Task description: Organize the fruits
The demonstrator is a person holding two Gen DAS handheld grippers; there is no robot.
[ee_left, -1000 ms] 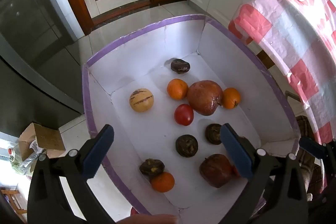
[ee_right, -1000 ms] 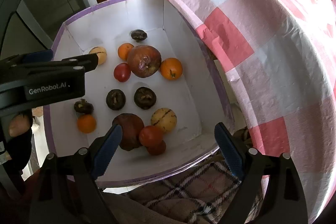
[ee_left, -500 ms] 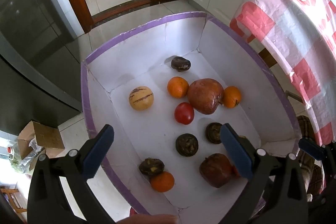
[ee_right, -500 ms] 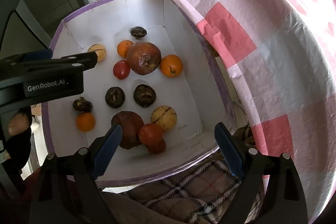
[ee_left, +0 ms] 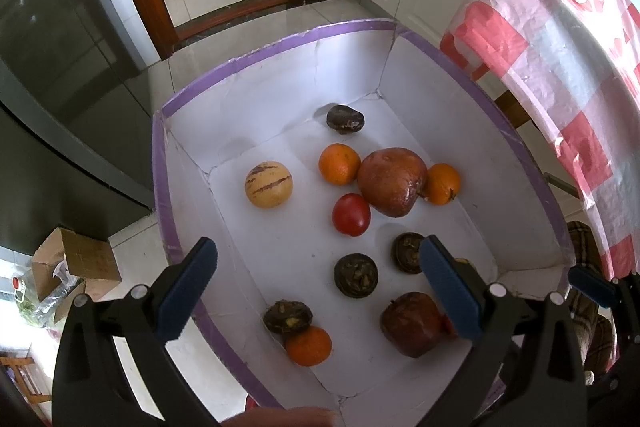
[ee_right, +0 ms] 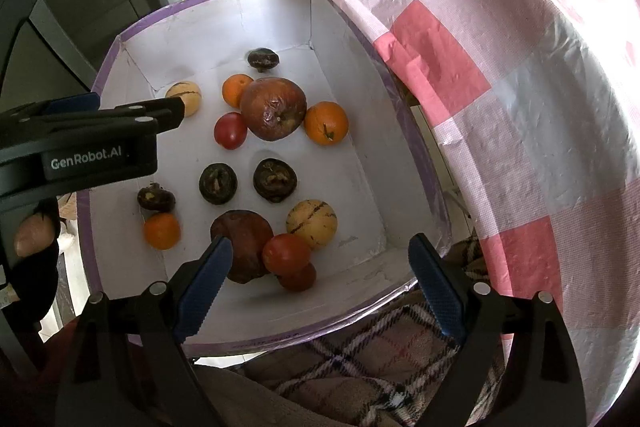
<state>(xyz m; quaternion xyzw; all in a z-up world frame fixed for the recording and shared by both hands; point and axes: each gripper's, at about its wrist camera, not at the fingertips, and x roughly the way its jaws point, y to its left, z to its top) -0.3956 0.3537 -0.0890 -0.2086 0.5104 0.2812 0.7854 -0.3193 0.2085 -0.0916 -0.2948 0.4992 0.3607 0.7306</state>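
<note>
Above the fruit box (ee_left: 168, 195), two spread hand-held grippers (ee_left: 318, 289)

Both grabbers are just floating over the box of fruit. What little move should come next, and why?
Probably lower the right hand-held gripper onto the red tomato just beneath it. Both hand-held grippers are open and empty, the left one too, and nothing in the white box looks sorted yet. That tomato lies nearest, though it touches a brown fruit.
</note>
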